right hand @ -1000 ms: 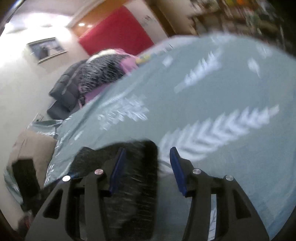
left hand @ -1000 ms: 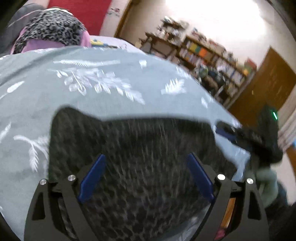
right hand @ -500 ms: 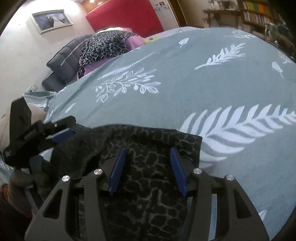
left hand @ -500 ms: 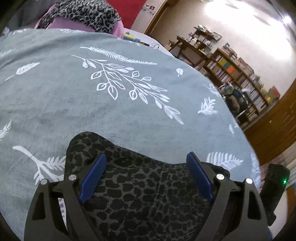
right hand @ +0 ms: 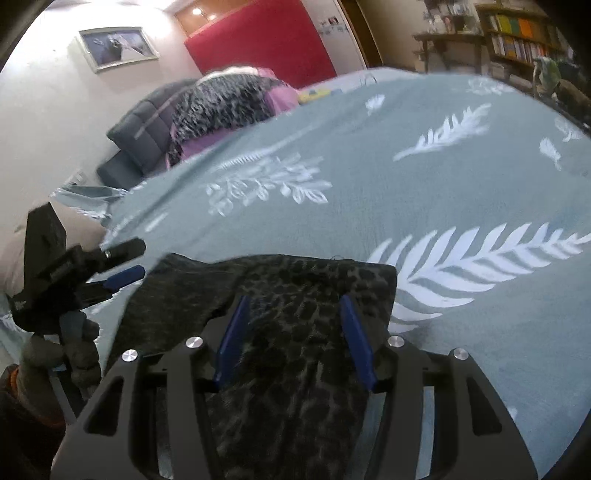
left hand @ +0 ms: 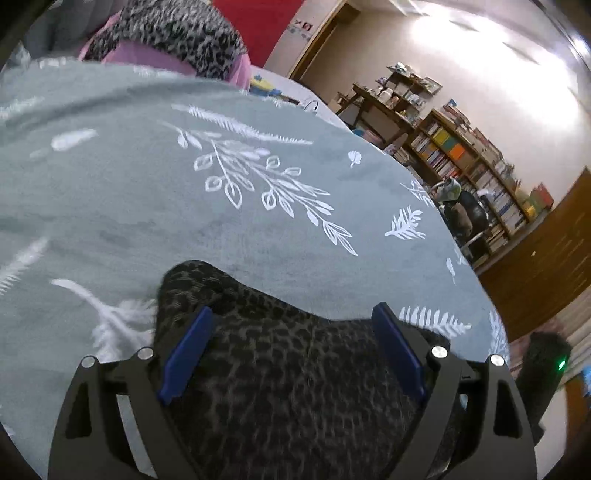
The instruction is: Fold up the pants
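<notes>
The grey leopard-print pants point(left hand: 280, 369) lie folded on the grey-green leaf-print bedspread point(left hand: 147, 206), at the near edge. My left gripper point(left hand: 291, 332) is open, its blue pads wide apart above the pants. My right gripper point(right hand: 293, 321) is open too, its pads over the pants point(right hand: 295, 295) near their right corner. In the right wrist view the left gripper point(right hand: 110, 266) shows at the left, beside the pants' left end. Neither gripper holds cloth.
A heap of leopard and pink clothes point(left hand: 177, 33) lies at the far side of the bed, also in the right wrist view point(right hand: 229, 107). Bookshelves point(left hand: 461, 155) and a wooden door point(left hand: 546, 258) stand to the right. A dark cushion point(right hand: 147, 129) is at the back left.
Both grippers have drawn back toward the near edge; less of the pants shows. The right gripper's pads have spread wider. The pants lie flat now.
</notes>
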Available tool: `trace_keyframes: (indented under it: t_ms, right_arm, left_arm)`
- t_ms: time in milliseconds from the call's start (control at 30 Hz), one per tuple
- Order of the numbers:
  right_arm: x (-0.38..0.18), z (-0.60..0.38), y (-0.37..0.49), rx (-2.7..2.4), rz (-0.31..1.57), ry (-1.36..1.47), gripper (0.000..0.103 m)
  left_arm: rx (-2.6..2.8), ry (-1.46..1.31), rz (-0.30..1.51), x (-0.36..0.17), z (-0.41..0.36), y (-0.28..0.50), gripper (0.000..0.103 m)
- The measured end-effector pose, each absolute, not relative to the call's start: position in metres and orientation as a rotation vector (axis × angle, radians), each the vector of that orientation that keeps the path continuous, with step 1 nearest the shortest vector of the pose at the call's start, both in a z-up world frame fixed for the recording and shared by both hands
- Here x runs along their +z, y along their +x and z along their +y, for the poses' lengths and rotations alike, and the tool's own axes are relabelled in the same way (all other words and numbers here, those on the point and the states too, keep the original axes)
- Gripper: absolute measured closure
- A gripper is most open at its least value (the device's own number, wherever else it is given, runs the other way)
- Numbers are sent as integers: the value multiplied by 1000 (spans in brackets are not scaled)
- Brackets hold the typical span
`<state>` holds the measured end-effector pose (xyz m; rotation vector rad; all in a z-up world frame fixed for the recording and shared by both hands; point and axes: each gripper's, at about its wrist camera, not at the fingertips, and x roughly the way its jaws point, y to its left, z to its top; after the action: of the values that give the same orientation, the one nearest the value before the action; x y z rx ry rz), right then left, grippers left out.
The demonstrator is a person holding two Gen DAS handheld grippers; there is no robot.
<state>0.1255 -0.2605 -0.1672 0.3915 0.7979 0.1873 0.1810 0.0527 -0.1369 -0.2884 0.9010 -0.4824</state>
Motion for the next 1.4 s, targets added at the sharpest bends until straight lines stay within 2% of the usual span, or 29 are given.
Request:
trace_keyframes:
  t_ms: [167, 433, 700, 1133, 1400]
  right_arm:
    - [-164, -255, 100, 200, 817, 374, 49]
    - [-180, -247, 88, 180, 843, 317, 49]
    - [-205, -248, 89, 158, 883, 323, 32]
    - [-204, -255, 93, 169, 915, 392, 31]
    - [-194, -265, 97, 153, 927, 423, 24]
  left_arm:
    - [-483, -177, 893, -129, 57, 152, 16]
    - [-397, -77, 947, -160, 56, 134, 16]
    - [-316, -97, 1010, -188, 67, 128, 15]
    - [-305, -61, 1014, -184, 67, 124, 14]
    - [-277, 28, 1001, -177, 61, 120, 14]
